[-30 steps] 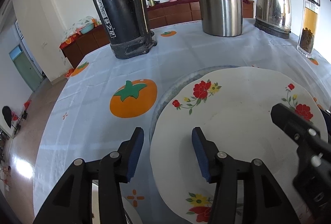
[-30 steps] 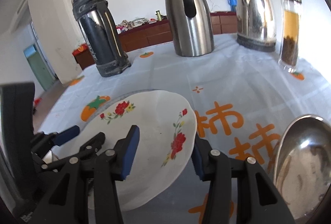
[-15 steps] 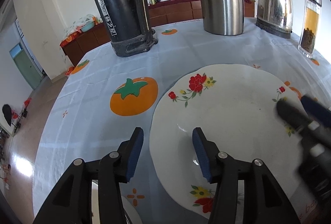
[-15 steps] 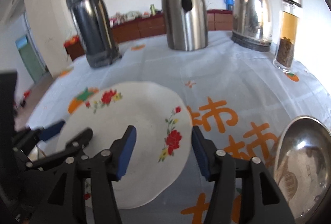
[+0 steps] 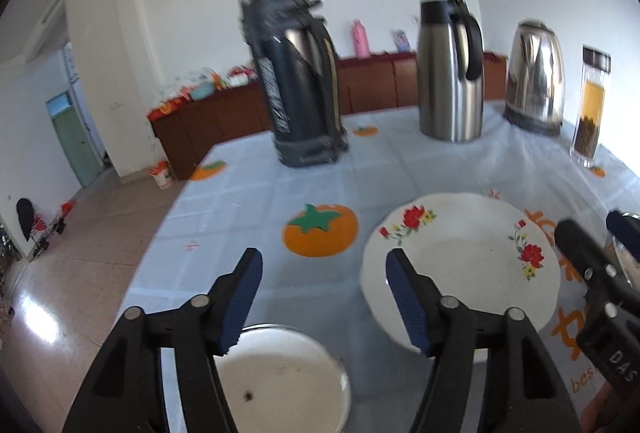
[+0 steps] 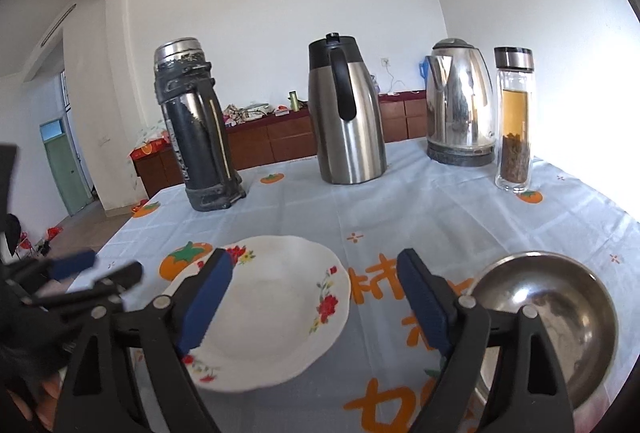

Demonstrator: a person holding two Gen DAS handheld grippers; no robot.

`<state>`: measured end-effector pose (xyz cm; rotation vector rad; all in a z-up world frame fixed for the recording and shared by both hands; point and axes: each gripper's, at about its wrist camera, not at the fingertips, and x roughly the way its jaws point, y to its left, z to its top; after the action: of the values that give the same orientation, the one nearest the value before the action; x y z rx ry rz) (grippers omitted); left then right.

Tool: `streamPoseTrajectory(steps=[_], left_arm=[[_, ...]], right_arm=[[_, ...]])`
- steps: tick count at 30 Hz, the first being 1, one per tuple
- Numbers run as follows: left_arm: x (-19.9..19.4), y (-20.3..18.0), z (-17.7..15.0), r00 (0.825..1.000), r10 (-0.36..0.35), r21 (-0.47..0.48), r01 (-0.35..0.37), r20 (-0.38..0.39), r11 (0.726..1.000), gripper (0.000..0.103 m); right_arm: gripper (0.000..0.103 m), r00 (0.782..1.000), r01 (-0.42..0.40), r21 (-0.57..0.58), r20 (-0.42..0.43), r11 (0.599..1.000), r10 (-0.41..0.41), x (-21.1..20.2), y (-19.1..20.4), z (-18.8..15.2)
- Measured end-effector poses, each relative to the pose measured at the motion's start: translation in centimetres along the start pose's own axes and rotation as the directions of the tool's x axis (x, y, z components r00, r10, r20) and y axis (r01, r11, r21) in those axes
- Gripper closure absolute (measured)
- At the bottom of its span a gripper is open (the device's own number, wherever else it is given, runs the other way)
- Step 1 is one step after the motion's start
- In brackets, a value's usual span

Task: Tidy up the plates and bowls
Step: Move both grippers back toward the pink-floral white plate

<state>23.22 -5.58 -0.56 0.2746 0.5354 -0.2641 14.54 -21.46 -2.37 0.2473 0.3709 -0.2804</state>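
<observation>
since the flowered plate (image 6: 276, 309) looks like glazed ceramic, it should handle as stiff, fairly heavy for its thinness, slick at the glaze and liable to chip or crack if it knocks metal; its wavy raised rim is the sensible place to take it, one pad above and one below, from the near edge. it lies flat on the bench (image 6: 440, 217) at the lower centre of the right wrist view, and right of centre in the left wrist view (image 5: 460, 261). the right gripper (image 6: 316, 297) has its jaws opening, with nothing pinched: the plate's near rim shows between the pads in the frame but lies below them, untouched. the left gripper (image 5: 320, 297) also has its jaws opening, empty, with only cloth seen in the gap. the steel bowl (image 6: 548, 325) at the lower right of the right wrist view would be light, rigid and slippery, best taken by its thin lip. a second round steel dish (image 5: 280, 377) sits at the bottom of the left wrist view; its near part is cut off by the frame and covered by the gripper's arms, so i cannot tell its depth. the steel bowl's near edge is likewise hidden behind the right gripper, and whether anything is stacked beneath it cannot be made out. the left wrist view is blurred, especially the flasks at the back.
</observation>
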Motion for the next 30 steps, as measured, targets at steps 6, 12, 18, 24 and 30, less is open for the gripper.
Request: streamPoseTrajectory(steps=[6, 12, 18, 24, 30], left_arm=[[-3.3, 0.8, -1.1, 0.997, 0.062, 0.013, -0.062, 0.055, 0.998, 0.036], [-6.5, 2.7, -2.7, 0.993, 0.086, -0.041, -0.083, 0.085, 0.996, 0.036], [-8.3, 4.3, -5.8, 0.993, 0.106, -0.112, -0.1, 0.053, 0.989, 0.036], [-10.8, 4.7, -7.6, 0.993, 0.113, -0.142, -0.106, 0.044, 0.984, 0.036], [-13.4, 4.4, -9.1, 0.991, 0.126, -0.15, -0.118, 0.047, 0.982, 0.036]], right_arm=[[0.017, 1.0, 0.003, 0.011, 0.022, 1.0, -0.004, -2.8, -0.7, -1.0], [0.017, 1.0, -0.012, 0.008, 0.029, 1.0, 0.012, -5.5, -0.6, -2.1], [0.016, 0.999, -0.04, -0.01, 0.034, 0.999, 0.04, -8.2, 0.0, -3.5], [0.013, 0.995, -0.075, -0.068, 0.058, 0.995, 0.079, -11.4, 1.2, -4.8], [0.012, 0.99, -0.09, -0.105, 0.1, 0.99, 0.101, -13.9, 1.8, -5.5]])
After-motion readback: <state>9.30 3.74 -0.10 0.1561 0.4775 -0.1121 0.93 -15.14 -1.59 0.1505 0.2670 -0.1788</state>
